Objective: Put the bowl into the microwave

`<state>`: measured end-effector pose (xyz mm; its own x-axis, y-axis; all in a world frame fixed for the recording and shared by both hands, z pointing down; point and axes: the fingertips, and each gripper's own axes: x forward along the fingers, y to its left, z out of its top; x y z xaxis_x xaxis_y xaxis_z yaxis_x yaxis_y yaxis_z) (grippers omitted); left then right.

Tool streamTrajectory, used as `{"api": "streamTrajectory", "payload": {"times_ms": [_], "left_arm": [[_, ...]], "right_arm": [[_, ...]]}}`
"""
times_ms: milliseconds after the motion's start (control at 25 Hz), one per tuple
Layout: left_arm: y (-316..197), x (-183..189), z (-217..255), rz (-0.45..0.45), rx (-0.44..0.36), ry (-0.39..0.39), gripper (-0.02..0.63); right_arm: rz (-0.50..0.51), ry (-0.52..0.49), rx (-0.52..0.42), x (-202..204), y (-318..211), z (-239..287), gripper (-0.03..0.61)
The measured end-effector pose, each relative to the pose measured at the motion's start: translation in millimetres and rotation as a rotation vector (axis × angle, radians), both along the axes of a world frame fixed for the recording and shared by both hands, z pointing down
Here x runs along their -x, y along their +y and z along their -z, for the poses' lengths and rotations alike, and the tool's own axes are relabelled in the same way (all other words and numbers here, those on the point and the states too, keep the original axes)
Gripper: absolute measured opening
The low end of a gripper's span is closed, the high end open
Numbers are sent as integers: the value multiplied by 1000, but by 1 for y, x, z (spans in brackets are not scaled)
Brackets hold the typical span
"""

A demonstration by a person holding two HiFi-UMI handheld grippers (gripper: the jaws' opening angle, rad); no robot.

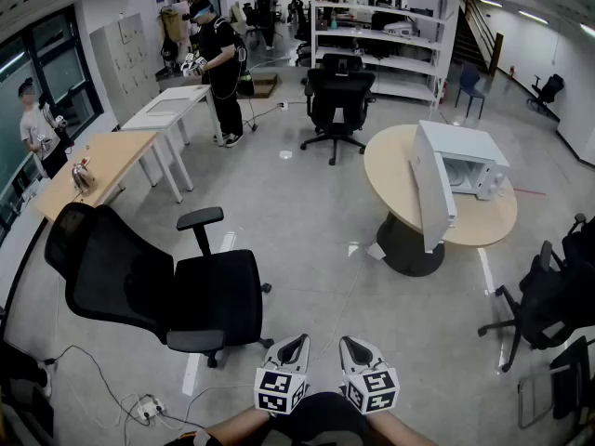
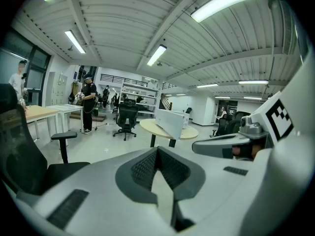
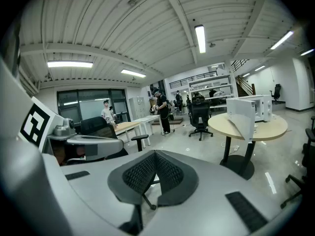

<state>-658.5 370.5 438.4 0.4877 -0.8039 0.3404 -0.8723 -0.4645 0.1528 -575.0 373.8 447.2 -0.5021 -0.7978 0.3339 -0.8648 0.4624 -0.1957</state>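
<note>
A white microwave (image 1: 468, 163) stands on a round wooden table (image 1: 390, 170) at the right, its door (image 1: 433, 190) swung wide open toward me. It also shows far off as the microwave (image 2: 172, 122) in the left gripper view and the microwave (image 3: 248, 109) in the right gripper view. I see no bowl in any view. My left gripper (image 1: 296, 340) and right gripper (image 1: 350, 342) are side by side close to my body, several steps from the table. The left gripper (image 2: 157, 151) and right gripper (image 3: 155, 154) both have tips closed together, holding nothing.
A black office chair (image 1: 177, 286) stands just ahead to my left, another chair (image 1: 337, 100) beyond, and dark chairs (image 1: 548, 295) at the right. A wooden desk (image 1: 98, 161) and a white table lie left. Two people (image 1: 218, 63) stand far off. A power strip (image 1: 144, 407) and cables lie on the floor.
</note>
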Motion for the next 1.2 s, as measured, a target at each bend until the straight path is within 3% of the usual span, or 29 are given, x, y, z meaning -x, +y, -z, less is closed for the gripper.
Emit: {"api": "streamTrajectory", "payload": {"times_ms": [560,1000,1200], "left_arm": [[-8,-90,4,-27,-18,-36,46],[3,-181,-8,-107,-17,-32,46],[6,-204,-7,-134,-28,-29,46]], "right_arm": [[-32,-28,-22,-92,-7,2,15],[-113,-25,-28,-180,8,-8,15],[-149,-27,-34,-205,15,-8,15]]}}
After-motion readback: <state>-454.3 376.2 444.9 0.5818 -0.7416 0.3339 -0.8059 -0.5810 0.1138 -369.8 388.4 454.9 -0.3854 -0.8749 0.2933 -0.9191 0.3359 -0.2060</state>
